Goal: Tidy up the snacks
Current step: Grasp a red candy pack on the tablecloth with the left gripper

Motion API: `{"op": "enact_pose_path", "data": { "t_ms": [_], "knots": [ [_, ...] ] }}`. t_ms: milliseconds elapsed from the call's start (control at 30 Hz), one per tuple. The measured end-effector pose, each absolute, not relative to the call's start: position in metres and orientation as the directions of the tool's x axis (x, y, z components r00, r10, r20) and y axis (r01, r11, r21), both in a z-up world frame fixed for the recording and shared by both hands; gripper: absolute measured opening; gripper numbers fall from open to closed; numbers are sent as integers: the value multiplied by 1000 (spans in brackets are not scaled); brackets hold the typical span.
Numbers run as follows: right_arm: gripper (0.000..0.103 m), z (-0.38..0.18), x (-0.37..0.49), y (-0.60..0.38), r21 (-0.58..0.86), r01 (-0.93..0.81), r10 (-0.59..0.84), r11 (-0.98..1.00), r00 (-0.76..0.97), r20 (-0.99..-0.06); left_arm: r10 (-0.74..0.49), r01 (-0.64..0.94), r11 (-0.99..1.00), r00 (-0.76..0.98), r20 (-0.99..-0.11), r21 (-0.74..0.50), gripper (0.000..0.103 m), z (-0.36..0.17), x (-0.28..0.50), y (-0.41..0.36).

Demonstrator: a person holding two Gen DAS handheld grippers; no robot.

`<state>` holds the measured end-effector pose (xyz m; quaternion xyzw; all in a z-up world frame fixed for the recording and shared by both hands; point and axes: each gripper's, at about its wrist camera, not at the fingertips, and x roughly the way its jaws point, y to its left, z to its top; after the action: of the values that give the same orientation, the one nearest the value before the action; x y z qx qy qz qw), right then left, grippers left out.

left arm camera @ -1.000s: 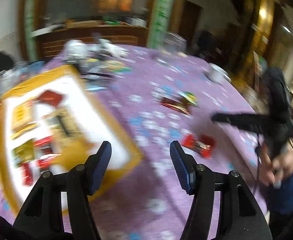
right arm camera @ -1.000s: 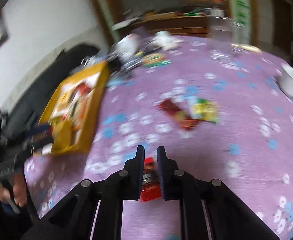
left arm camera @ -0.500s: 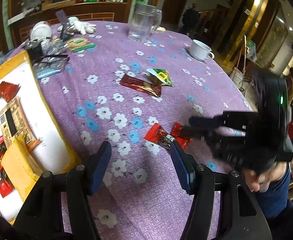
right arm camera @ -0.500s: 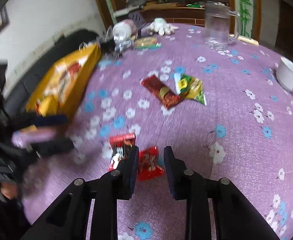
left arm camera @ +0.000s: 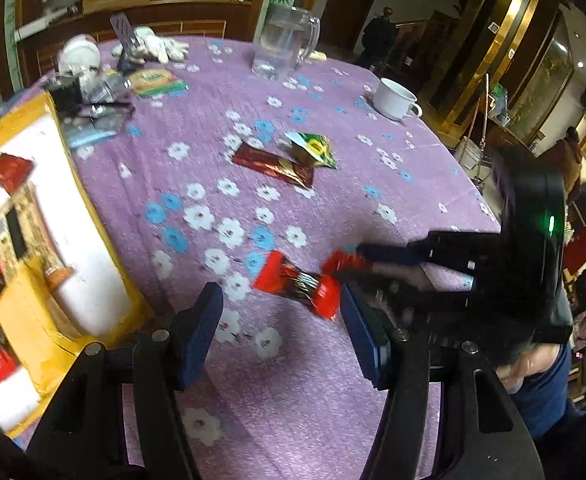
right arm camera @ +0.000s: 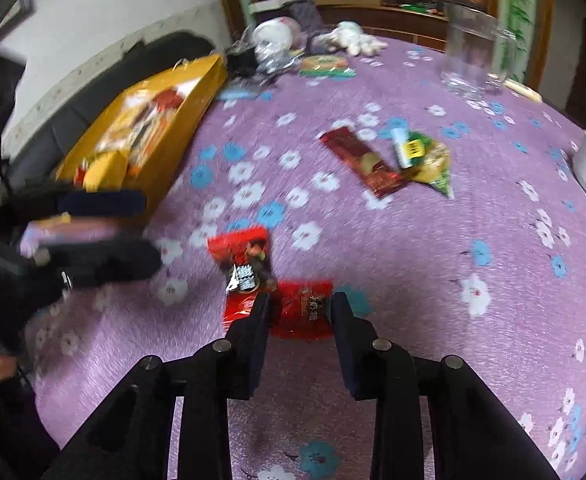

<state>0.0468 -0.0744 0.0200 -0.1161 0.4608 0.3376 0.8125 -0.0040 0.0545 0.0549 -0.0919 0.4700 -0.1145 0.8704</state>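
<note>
R gripper [right arm camera: 299,312] jaws opening, small red pack [right arm camera: 305,312] between tips, lower centre of frame. L gripper [left arm camera: 281,320] fingers apart, empty; long red pack [left arm camera: 297,282] just ahead, axis crosswise to fingers. L nearer.

Black left claw [left arm camera: 281,332], blue pads, silver screws; right claw [right arm camera: 299,320] alike; person's blue top [left arm camera: 541,392].

A: Any lettering legible on the snacks?

B: The small red packet [right arm camera: 304,309] carries dark characters, too blurred to read. The long red packet [right arm camera: 240,272] has a silvery printed patch, also unreadable.

A: The green packet [left arm camera: 313,149]?

B: A yellow badge with dark marks, too small. The flat green pack [left arm camera: 157,81] shows pale script, illegible.
</note>
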Motion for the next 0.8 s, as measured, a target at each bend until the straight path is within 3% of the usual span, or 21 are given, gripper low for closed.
{"op": "enact_pose_path", "data": {
  "t_ms": [167,333,433,467,567,800],
  "knots": [
    [32,28,66,-100,196,-546,452,814,385,-805,-324,123,945,468,-822,-303,59,41,0,37],
    [32,35,67,-105,212,-530,465,821,408,-785,-258,69,964,458,-851,-256,59,25,14,24],
    [32,37,69,-108,220,-521,471,825,416,-778,-209,58,977,474,-855,-206,48,18,24,19],
    [32,37,70,-108,224,-519,473,825,416,-777,-187,70,982,482,-856,-175,39,18,27,16],
    [32,38,70,-111,236,-511,478,827,416,-774,-158,106,987,501,-851,-121,31,16,37,8],
    [32,37,71,-112,244,-502,478,830,416,-774,-147,151,986,538,-830,-76,29,14,33,2]
  ]
}}
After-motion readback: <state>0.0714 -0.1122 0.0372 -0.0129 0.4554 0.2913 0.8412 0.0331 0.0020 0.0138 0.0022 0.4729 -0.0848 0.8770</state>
